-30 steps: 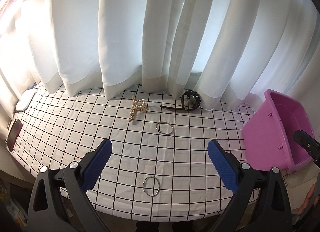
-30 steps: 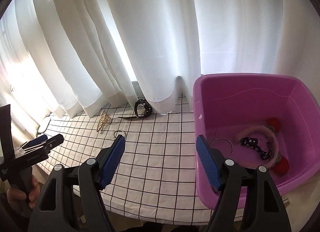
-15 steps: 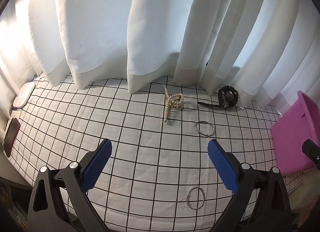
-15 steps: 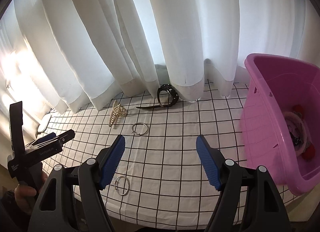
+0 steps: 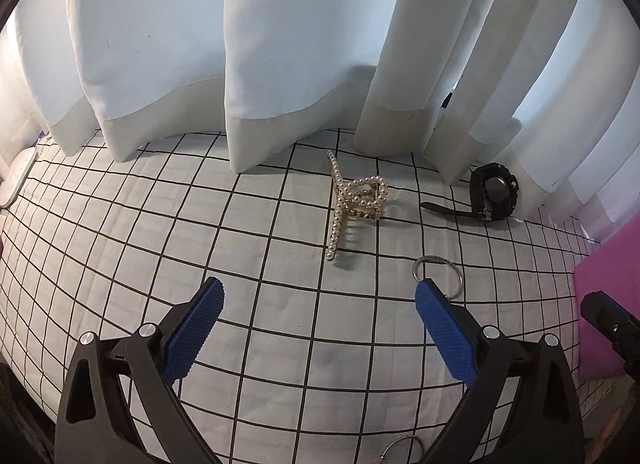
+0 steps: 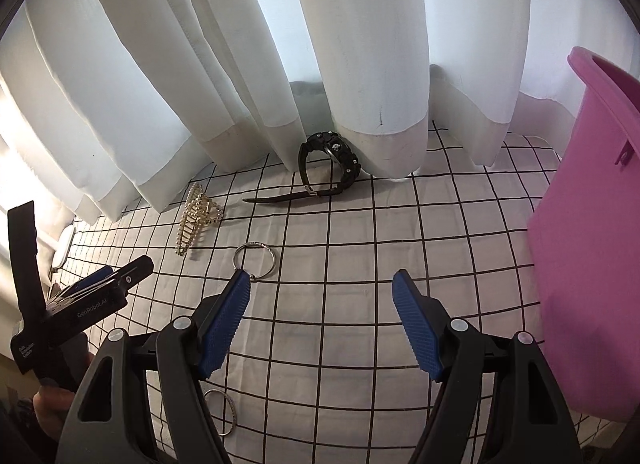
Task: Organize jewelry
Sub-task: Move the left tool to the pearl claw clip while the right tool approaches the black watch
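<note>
On the checked cloth lie a pearl hair claw, a black watch at the curtain's hem, and a silver bangle nearer me. A second bangle lies close to the front edge, partly hidden by the arms. My left gripper is open and empty above the cloth, short of the hair claw. My right gripper is open and empty too, with the first bangle by its left fingertip. The pink bin stands at the right.
White curtains hang along the back of the table and touch the cloth. A white flat device lies at the far left edge. A hand holds the left gripper at the left of the right wrist view.
Both grippers have come down and forward toward the jewelry, which now looks larger. In the right wrist view the bin has slid to the right edge, its inside out of sight. The jaws stayed open.
</note>
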